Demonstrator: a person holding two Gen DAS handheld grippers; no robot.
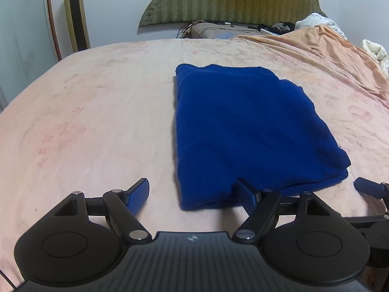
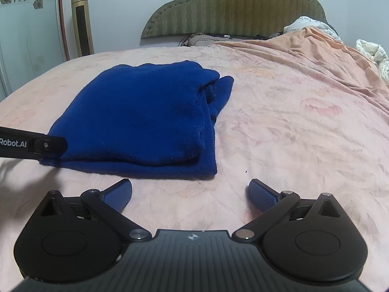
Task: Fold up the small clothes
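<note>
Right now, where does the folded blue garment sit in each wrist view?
Left wrist: folded blue garment lies centre-right, its near edge by the left tool's right finger.
Right wrist: it lies centre-left, beyond the open right tool.
Shared landmark: green headboard.

Folded garment lies on bed

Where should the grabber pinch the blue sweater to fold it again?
Probably the near edge of the blue sweater, at its near right corner. There the layers stack up and stand a little off the pink bedsheet, so a finger could slide under. The open right gripper points at that corner already; come in low from the front.
</note>
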